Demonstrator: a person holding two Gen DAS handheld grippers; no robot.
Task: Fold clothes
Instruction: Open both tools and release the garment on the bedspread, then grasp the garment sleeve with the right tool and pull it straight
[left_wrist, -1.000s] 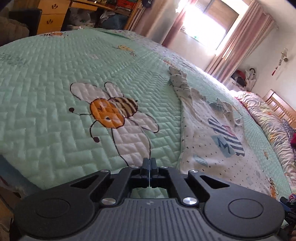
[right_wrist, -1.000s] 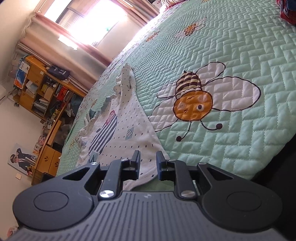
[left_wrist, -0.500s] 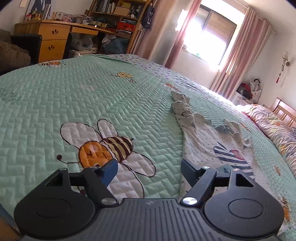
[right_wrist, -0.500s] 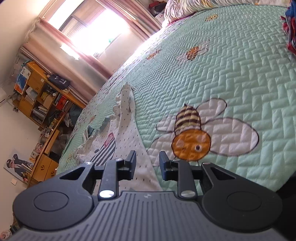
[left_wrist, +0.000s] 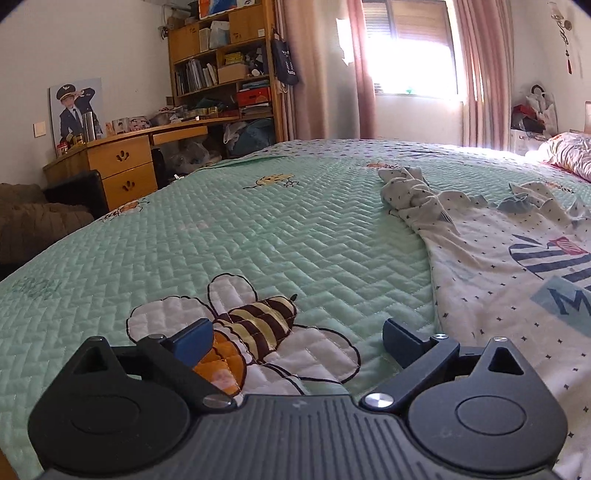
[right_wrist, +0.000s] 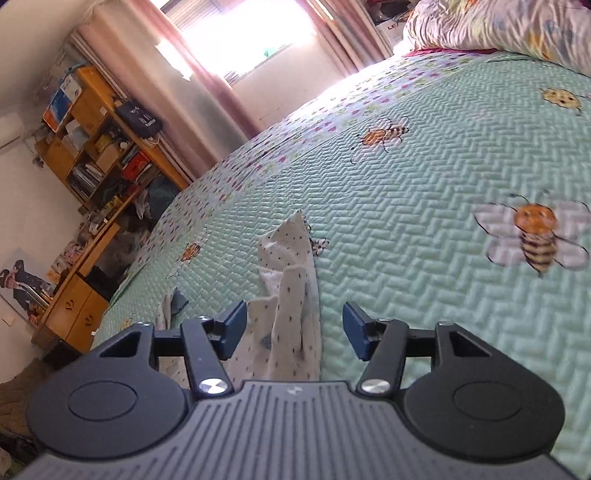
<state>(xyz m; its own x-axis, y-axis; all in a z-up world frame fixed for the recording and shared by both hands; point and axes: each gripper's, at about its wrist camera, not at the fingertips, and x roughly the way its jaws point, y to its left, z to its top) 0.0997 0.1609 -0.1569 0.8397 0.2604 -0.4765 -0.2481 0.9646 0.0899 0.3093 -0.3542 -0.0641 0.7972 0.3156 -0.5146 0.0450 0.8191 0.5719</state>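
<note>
A white child's top (left_wrist: 491, 258) with small dark dots and a striped print lies spread on the green quilted bedspread (left_wrist: 258, 229); its crumpled sleeve (left_wrist: 406, 188) points away from me. My left gripper (left_wrist: 297, 338) hovers over the bee print (left_wrist: 255, 325), left of the top's hem, jaws still opening and nothing between them. In the right wrist view the top's other sleeve (right_wrist: 291, 280) runs up from between the fingers. My right gripper (right_wrist: 293, 330) is above it, jaws opening, pads apart from the cloth.
A wooden desk (left_wrist: 122, 162) and bookshelf (left_wrist: 221, 66) stand beyond the bed's left edge. Pink curtains (left_wrist: 332, 66) frame a bright window. A floral duvet (right_wrist: 498, 29) is heaped at the bed's head. Bare quilt stretches left of the top.
Both grippers went from nearly shut to wide apart. The left one let go near the top's hem and levelled. The right one travelled along the top to its far sleeve.
</note>
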